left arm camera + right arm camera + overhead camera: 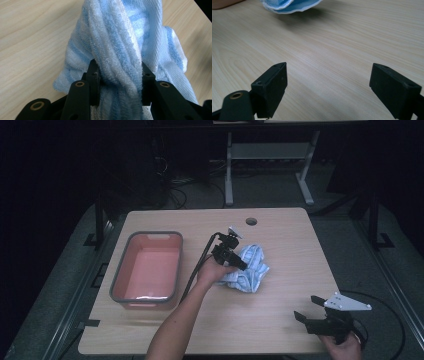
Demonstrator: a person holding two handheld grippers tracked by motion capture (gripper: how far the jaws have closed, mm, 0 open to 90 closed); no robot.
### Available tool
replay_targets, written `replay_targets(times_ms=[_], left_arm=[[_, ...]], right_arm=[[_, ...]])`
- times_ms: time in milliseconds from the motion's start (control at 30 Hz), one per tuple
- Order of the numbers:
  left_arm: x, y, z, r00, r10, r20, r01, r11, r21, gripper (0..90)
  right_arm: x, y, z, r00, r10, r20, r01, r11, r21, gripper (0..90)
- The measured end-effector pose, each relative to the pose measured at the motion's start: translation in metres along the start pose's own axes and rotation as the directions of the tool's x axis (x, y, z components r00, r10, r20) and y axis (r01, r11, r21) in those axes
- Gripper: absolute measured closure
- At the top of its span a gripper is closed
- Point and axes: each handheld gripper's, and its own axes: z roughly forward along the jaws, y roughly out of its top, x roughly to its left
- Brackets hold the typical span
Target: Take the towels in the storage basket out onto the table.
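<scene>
Blue-striped towel (120, 52) bunched, its gripped fold hidden between left gripper (119, 80) fingers

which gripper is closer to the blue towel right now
Left. The left gripper is clamped on the blue towel mid-table; the right gripper sits open near the table's front right corner, apart from it.

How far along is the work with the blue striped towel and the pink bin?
Done: the left gripper has clamped a bunched fold of the towel. In hand: the towel sits crumpled mid-table, beside the bin. Left: probably moving it into the bin, which looks empty. The right gripper waits open near the table's front edge.
</scene>
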Motion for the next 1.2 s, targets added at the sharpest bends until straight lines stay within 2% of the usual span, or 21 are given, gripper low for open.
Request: replay_targets(times_ms=[133,567,800,833,1100,1200], left_arm=[[-0.001,0.0,0.005,1.0,0.005,-0.008,-0.005,0.9998,0.02,63.1],[-0.007,-0.001,0.019,0.9996,0.0,-0.027,0.001,0.9998,0.019,60.0],[-0.012,-0.001,0.022,0.9992,0.013,-0.039,-0.012,0.9997,0.019,51.3],[-0.012,-0.001,0.022,0.9991,0.018,-0.04,-0.017,0.9996,0.025,47.8],[-0.015,-0.001,0.02,0.9988,0.026,-0.042,-0.026,0.9995,0.018,43.6],[-0.016,-0.002,0.017,0.999,0.021,-0.04,-0.021,0.9998,-0.002,41.2]], right_arm=[[0.0,0.0,0.0,1.0,-0.004,0.0,0.004,1.0,0.001,14.1],[0.001,0.001,0.0,0.9999,-0.012,-0.006,0.012,1.0,-0.001,14.2],[0.001,0.001,-0.001,0.9999,-0.014,-0.003,0.014,1.0,-0.003,14.1],[0.001,0.0,-0.002,0.9999,-0.015,-0.003,0.015,1.0,-0.004,14.2],[0.001,0.001,-0.003,0.9999,-0.012,0.0,0.012,1.0,-0.009,14.1],[0.001,0.001,-0.004,0.9999,-0.014,0.001,0.014,1.0,-0.009,14.1]])
